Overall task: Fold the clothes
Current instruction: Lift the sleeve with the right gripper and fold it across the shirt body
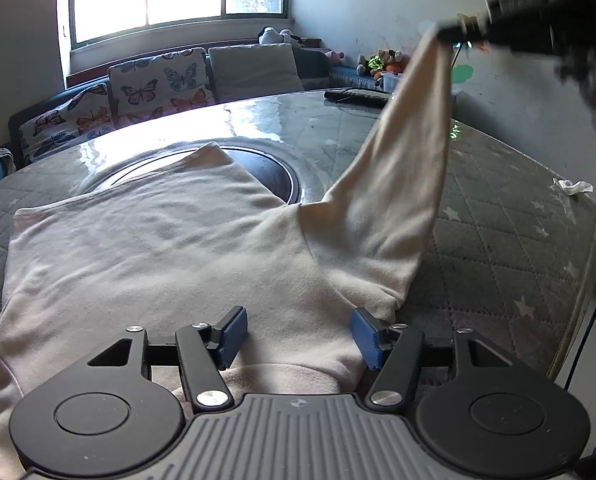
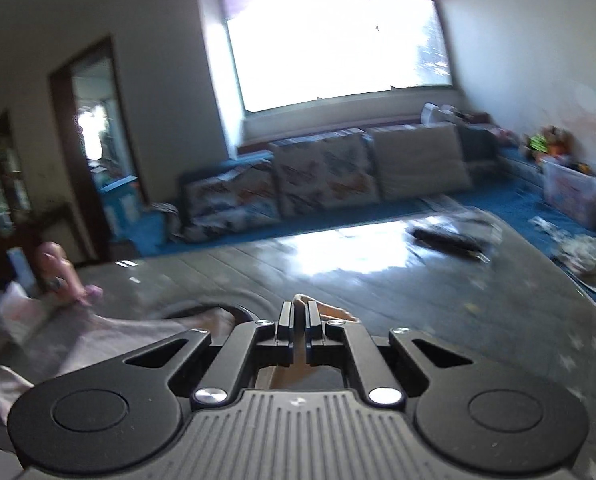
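Your right gripper is pinched tight on the cuff of the cream sweatshirt's sleeve, with a tuft of fabric poking out above the closed pads. In the left wrist view that sleeve rises from the shoulder at about 4 o'clock up to the gripper at 1 o'clock, taut and well clear of the table. The cream sweatshirt itself lies flat across the quilted, star-printed table cover, its body filling the middle and 9 o'clock side of that view and its far edge overlapping the dark round recess at the table's centre.

Your left gripper stands spread, blue pads apart, just over the garment near the collar at 6 o'clock. The pads press on nothing, so it anchors nothing.

That is the main risk. With the body unpinned, any further pull on the sleeve is likely to drag the whole sweatshirt toward 3 o'clock and wrinkle the flat panel. The bite on the cuff looks shallow, so a quick swing could slip it free and drop the sleeve in a heap. The right wrist view is blurred, which suggests a fast motion; a fast lay-down tends to fold the sleeve crookedly. The recess under the far edge could also let fabric sag in. A dark flat object at 1 o'clock near the far rim sits close to the sleeve's path.

No brand, label or legible writing shows anywhere.
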`<state>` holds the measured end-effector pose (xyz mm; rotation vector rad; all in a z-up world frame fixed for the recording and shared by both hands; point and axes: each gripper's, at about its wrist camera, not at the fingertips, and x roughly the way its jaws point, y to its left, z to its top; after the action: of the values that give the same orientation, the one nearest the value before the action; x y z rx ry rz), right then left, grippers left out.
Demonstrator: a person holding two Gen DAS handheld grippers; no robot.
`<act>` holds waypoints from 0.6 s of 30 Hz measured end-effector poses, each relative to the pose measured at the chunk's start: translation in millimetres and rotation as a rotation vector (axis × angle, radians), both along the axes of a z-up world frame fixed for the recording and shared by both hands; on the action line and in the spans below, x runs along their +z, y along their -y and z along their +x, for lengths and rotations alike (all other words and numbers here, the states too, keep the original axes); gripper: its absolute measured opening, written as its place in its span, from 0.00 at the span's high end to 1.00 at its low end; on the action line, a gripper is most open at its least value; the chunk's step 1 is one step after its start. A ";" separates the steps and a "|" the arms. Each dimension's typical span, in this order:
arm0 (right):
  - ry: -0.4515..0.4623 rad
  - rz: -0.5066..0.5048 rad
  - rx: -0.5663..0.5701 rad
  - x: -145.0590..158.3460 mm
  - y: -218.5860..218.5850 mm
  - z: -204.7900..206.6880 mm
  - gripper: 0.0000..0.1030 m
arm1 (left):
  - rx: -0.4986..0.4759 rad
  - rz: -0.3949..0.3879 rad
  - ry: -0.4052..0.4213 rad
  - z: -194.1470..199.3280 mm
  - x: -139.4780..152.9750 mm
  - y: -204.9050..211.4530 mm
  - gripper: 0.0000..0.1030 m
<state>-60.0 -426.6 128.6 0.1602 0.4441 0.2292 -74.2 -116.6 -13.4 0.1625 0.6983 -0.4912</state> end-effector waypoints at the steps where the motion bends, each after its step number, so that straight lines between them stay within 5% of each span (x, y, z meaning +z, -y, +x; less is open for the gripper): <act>1: 0.013 0.002 0.021 7.3 -6.5 -0.1 0.96 | 0.000 -0.002 0.001 -0.3 -0.3 -0.4 0.40; 8: 0.076 -0.032 0.217 44.8 -76.0 -2.7 0.96 | 0.006 -0.029 0.010 -3.5 -1.1 -4.8 0.40; 18: 0.054 -0.106 0.462 44.5 -183.8 -6.8 0.96 | 0.102 -0.095 0.049 -26.2 12.1 -51.5 0.37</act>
<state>-66.7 -242.8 173.2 -0.0554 0.4348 0.6606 -100.4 -65.0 -1.3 0.0495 0.6309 -0.4199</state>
